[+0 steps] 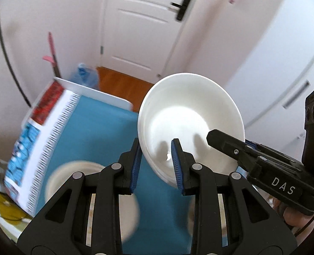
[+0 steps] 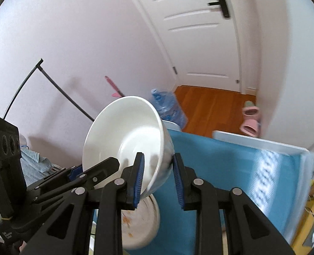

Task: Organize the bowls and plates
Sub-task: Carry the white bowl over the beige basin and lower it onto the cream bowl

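Observation:
A white bowl is held tilted in the air above the blue table mat. My left gripper has its fingers on either side of the bowl's near rim. My right gripper straddles the opposite rim of the same bowl; it shows as the black tool in the left wrist view. Below, a cream plate lies on the mat, blurred. In the right wrist view a white dish with orange marks lies under the bowl.
A white tray borders the mat's far side. A printed box lies along the left. A water jug, a white door, wooden floor and pink slippers lie beyond.

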`<state>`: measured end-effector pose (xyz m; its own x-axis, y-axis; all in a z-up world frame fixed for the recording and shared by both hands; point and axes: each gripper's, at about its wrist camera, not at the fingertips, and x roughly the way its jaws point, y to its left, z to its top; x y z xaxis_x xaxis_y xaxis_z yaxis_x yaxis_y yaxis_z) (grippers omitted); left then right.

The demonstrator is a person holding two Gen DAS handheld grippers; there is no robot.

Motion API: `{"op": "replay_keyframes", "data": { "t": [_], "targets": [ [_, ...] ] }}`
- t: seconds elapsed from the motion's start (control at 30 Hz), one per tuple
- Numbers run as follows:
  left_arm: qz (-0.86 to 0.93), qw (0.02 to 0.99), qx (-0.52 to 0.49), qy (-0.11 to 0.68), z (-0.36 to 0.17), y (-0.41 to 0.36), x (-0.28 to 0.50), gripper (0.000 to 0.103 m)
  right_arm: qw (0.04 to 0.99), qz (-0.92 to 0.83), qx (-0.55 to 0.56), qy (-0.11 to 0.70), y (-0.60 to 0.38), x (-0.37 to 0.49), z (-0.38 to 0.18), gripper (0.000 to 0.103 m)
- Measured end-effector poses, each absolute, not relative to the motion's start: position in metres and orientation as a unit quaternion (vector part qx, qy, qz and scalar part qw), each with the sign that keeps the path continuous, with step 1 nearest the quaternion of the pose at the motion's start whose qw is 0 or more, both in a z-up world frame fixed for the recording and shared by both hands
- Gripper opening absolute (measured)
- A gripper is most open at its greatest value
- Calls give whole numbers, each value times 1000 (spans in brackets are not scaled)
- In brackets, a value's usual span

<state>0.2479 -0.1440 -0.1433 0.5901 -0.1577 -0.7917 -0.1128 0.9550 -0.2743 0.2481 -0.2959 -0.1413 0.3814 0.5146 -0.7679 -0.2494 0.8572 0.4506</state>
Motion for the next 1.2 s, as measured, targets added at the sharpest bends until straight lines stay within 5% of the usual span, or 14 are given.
{"op": "replay_keyframes", "data": {
  "t": [0.53, 1.2],
  "targets": [
    [-102, 835, -100, 532, -200, -280, 210, 25, 813, 132, 168, 541, -418, 157, -183, 25],
    [-111, 800, -22, 589, -259, -313, 194, 25, 788, 89, 160, 588, -427, 122, -247, 25]
  ]
}}
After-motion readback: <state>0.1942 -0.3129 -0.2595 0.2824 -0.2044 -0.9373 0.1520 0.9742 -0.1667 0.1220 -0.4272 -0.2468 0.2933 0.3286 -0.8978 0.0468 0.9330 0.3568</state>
